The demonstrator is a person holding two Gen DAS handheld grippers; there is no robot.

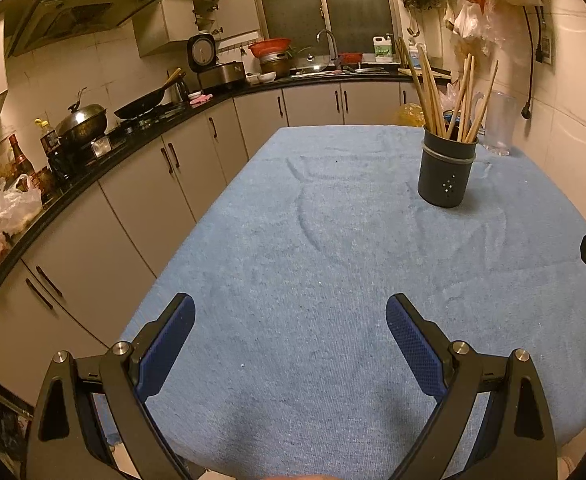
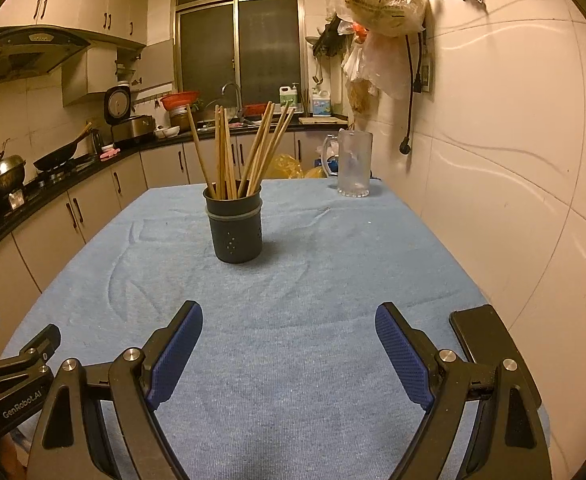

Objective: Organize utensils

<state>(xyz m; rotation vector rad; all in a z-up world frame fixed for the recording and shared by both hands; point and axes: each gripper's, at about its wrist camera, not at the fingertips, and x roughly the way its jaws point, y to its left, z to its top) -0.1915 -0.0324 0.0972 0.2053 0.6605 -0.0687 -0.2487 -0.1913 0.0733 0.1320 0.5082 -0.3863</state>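
A dark grey holder (image 1: 446, 174) stands upright on the blue cloth (image 1: 333, 248), with several wooden chopsticks (image 1: 459, 98) standing in it. It also shows in the right wrist view (image 2: 235, 232) with its chopsticks (image 2: 245, 152). My left gripper (image 1: 291, 330) is open and empty, low over the near part of the cloth, with the holder far ahead to its right. My right gripper (image 2: 289, 338) is open and empty, with the holder straight ahead and slightly left. No loose utensils show on the cloth.
A clear glass mug (image 2: 353, 164) stands at the table's far right corner. A dark phone (image 2: 485, 336) lies at the right edge near my right gripper. A tiled wall (image 2: 513, 160) runs close on the right. Kitchen counters (image 1: 93, 160) run along the left.
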